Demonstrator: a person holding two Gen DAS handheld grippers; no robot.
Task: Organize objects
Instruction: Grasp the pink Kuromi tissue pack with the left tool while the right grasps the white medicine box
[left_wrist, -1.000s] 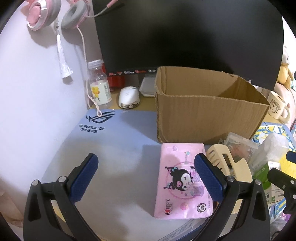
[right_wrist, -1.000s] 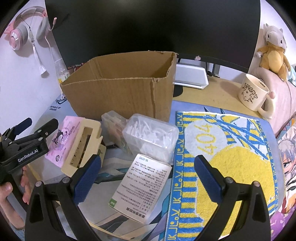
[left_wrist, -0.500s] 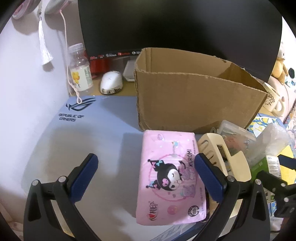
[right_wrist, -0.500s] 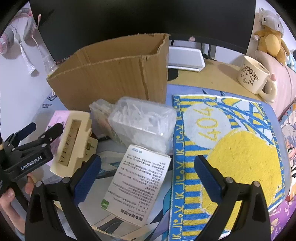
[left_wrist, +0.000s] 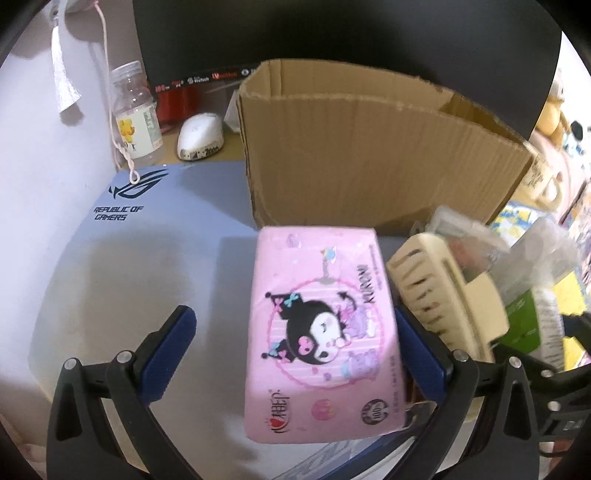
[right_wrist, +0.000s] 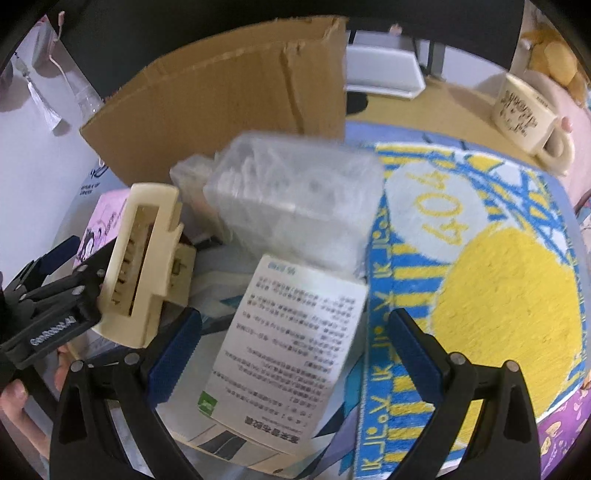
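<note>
Your left gripper (left_wrist: 295, 350) has its jaws spread wide around the pink tissue pack (left_wrist: 321, 332), which lies flat on the grey desk mat (left_wrist: 129, 258) just in front of the cardboard box (left_wrist: 369, 155); the right blue pad sits at the pack's right edge, though whether it touches is unclear, while the left pad stands well apart from it. Just beside the pack on its right lies the cream hair claw clip (left_wrist: 443, 288), blurred, with clear plastic packets heaped behind it. At the back of the counter, left of the box, a small clear bottle (left_wrist: 136, 114) stands upright next to a white mouse (left_wrist: 201, 136). Your right gripper (right_wrist: 295, 347) also has its jaws spread, and between them lies a white leaflet-printed box (right_wrist: 288, 332), touched by neither pad. Beyond it rests a clear plastic container (right_wrist: 295, 199) of small white pieces, blurred, up against the cardboard box (right_wrist: 229, 96). The hair claw clip (right_wrist: 144, 258) lies to the left, with the left gripper (right_wrist: 55, 291) just beside it and the pink tissue pack (right_wrist: 107, 214) partly hidden behind. To the right, a blue-and-yellow towel (right_wrist: 498, 280) spreads flat, and a cream mug (right_wrist: 524, 96) stands near the far right corner.
</note>
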